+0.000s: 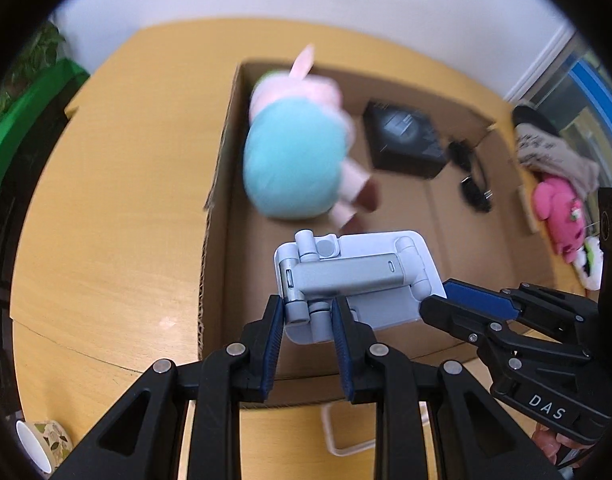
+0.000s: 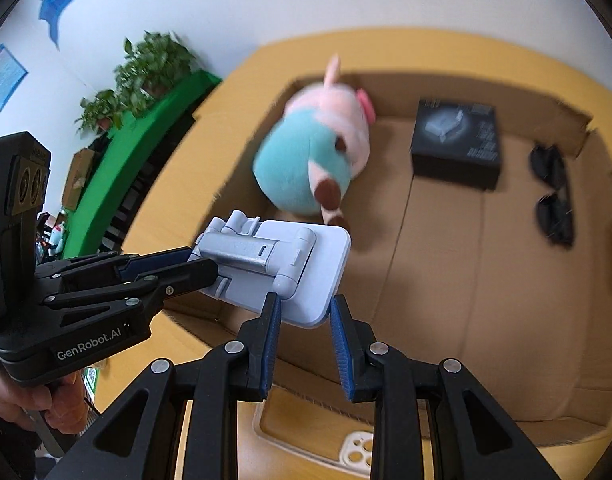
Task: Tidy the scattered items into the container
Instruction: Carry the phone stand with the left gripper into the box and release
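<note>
A grey folding phone stand (image 1: 358, 280) hangs above the open cardboard box (image 1: 220, 184), held by both grippers. My left gripper (image 1: 308, 312) is shut on its near hinge end. My right gripper (image 2: 305, 308) is shut on its flat plate edge (image 2: 310, 280); it also shows in the left wrist view (image 1: 438, 300). Inside the box lie a teal and pink plush pig (image 1: 298, 148), a black small box (image 1: 406, 140) and dark sunglasses (image 1: 472, 176). The same plush (image 2: 314, 156), black box (image 2: 456, 140) and sunglasses (image 2: 554, 192) show in the right wrist view.
The box sits on a yellow wooden table (image 1: 118, 184). To its right lie a pink plush (image 1: 558, 208) and a grey cloth (image 1: 554, 148). A cream phone case (image 2: 358, 450) lies near the box's front. A patterned cup (image 1: 42, 444) stands at the near left.
</note>
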`<state>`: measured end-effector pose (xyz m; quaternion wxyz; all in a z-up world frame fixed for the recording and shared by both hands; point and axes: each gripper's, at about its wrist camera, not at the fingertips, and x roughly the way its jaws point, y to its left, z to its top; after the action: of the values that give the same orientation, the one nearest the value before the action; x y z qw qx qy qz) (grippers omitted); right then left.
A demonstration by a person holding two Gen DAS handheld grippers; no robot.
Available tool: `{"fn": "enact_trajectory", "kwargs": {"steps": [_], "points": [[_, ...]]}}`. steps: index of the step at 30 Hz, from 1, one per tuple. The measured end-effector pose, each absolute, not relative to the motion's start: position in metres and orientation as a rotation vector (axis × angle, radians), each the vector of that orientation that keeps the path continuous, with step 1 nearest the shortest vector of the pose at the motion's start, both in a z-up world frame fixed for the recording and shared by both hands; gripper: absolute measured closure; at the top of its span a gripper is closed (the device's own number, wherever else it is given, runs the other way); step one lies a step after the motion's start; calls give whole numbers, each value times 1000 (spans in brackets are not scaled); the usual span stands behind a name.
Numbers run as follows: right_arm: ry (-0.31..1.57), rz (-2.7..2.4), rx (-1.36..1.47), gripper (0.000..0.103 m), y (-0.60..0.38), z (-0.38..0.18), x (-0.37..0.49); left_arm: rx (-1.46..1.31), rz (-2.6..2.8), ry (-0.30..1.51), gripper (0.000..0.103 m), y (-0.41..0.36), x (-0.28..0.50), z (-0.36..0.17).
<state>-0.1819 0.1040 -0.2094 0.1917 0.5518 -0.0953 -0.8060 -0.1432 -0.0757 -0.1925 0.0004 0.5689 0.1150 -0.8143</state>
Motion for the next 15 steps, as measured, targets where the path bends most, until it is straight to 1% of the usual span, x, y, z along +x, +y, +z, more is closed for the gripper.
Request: {"fn": "enact_trajectory", "kwargs": {"steps": [6,8,11,12,13,15], "points": [[-307,-2196,1673,76,93,-257,-198,1905,-2452,336,80,-84,-150,-235],[-311,-2172,1699,76,91,-267,-199,1897,-2453,252,80,-79,-149,-237],[-301,-2151,1721,74,88,-273,-196,1921,-2429,214,81,-74,-149,-237],[-298,-2151,1717,65,88,-270,-194,1914,-2416,199,81,-74,-149,-235],[-289,-2161,1710,59,90,-265,-192,1895,-2411,179,80,-74,-147,-230],[-286,-2213,1677,31,100,-245,-184,1835,-2421,143,80,-74,-142,-215]]}}
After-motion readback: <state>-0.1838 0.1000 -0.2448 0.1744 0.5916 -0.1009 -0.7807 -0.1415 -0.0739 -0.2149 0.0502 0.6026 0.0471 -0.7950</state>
